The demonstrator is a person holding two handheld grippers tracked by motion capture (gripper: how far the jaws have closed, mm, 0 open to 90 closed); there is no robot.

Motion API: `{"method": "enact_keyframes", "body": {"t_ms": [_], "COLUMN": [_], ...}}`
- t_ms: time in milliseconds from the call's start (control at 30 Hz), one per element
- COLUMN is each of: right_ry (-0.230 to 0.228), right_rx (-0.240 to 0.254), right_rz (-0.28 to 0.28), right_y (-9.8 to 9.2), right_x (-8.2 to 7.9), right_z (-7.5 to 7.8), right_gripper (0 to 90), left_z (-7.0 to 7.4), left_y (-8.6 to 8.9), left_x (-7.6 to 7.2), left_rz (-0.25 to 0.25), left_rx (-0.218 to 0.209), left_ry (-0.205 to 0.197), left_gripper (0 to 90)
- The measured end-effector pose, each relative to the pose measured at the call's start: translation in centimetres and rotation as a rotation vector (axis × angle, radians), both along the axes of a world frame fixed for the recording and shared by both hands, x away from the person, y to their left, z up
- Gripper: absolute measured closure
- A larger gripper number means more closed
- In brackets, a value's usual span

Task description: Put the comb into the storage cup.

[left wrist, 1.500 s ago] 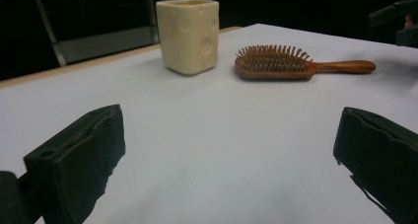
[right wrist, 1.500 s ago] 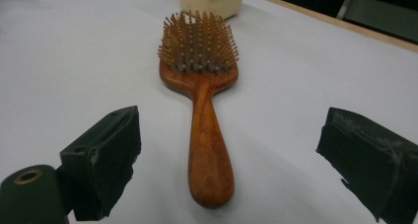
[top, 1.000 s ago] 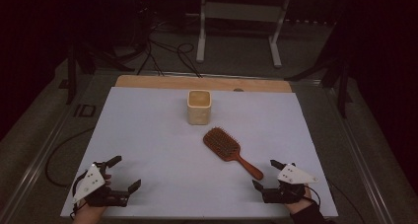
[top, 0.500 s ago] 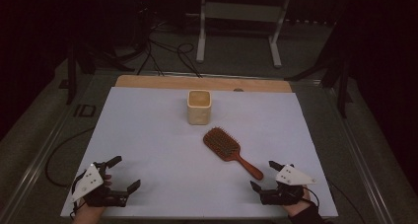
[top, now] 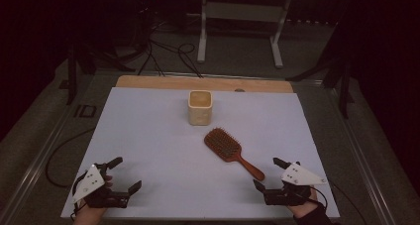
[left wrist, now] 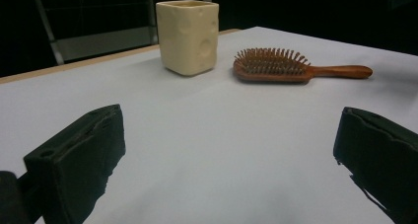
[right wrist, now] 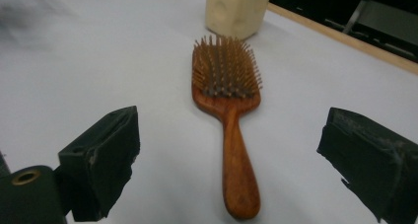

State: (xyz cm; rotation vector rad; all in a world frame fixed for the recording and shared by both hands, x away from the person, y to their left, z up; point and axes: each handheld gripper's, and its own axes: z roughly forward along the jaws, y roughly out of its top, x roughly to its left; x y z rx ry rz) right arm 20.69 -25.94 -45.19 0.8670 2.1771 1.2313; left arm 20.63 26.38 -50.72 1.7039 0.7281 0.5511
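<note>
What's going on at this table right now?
A person holds a two-jaw gripper in each hand at the near edge of the white table. Both are open and hold nothing. The right gripper points along the handle of a wooden hairbrush, which lies bristles up just ahead of it, untouched. The left gripper sits farther from everything. A cream square cup stands upright beyond the brush, apart from it. A grab at the brush handle looks likely next.
</note>
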Motion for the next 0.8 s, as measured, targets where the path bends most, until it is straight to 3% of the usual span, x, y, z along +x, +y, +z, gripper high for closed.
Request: {"method": "enact_keyframes", "body": {"t_ms": [167,467,800], "right_ry": [-0.032,-0.07,-0.068], "right_rx": [-0.002,-0.016,-0.044], "right_rz": [-0.011,-0.029,-0.008], "right_y": [-0.2,-0.3,0.8], "right_x": [0.3,1.7,3.7], "right_z": [2.1,4.5,5.4], "right_gripper": [8.0,8.0,8.0], "left_z": [0.0,-0.1,-0.1], "left_y": [0.0,0.2,0.1], "left_x": [0.0,0.0,-0.1], "left_rz": [-0.001,0.004,0.001], "left_rx": [-0.003,-0.009,-0.006], "left_ry": [0.002,0.008,0.005], "left_gripper": [0.0,0.0,0.0]}}
